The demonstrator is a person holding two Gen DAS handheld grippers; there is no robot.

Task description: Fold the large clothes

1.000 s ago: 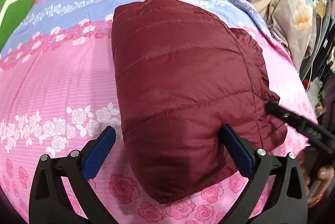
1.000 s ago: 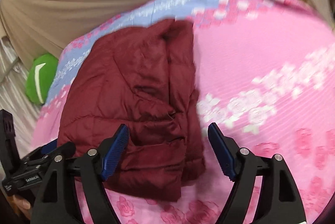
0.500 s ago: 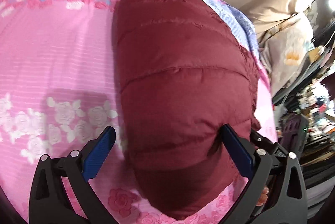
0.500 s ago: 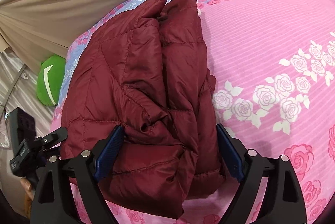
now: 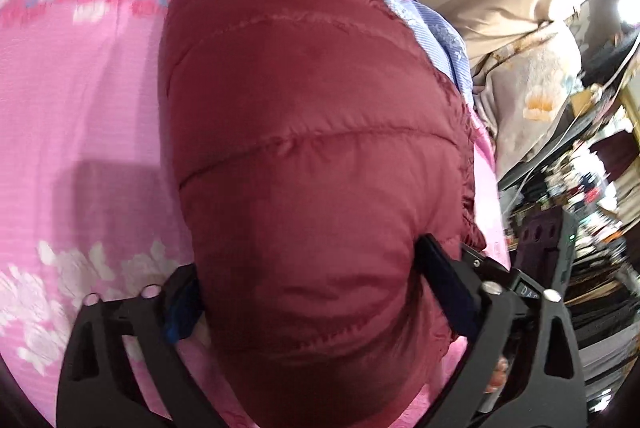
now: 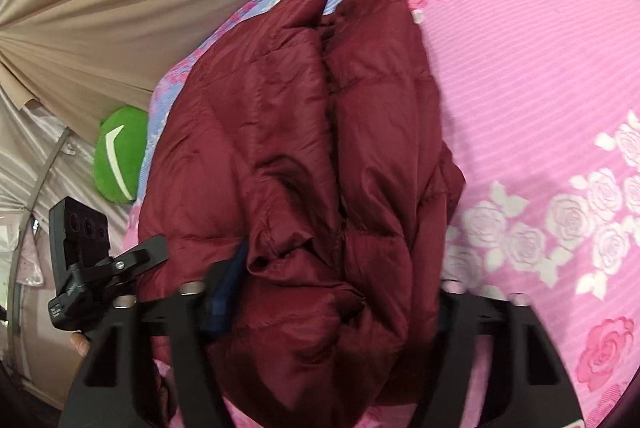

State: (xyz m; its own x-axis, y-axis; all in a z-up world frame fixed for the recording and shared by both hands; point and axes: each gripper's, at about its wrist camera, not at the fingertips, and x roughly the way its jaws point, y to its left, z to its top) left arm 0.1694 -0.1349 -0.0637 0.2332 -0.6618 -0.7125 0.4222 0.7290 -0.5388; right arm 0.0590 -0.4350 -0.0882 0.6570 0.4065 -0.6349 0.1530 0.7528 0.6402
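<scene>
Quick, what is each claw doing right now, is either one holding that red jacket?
Left claw: closing around the near end of the jacket, pads touching it.
Right claw: closing on the jacket's bunched edge, gripping it.

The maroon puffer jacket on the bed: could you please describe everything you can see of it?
The maroon puffer jacket is shiny, quilted in stitched horizontal panels, and folded into a thick bundle. It lies on the pink rose-patterned bedsheet, its far end reaching the blue floral band. The right wrist view shows layered folds with a deep crease down the middle. The left gripper and right gripper both straddle its near end, their jaws closing on the padding.
</scene>
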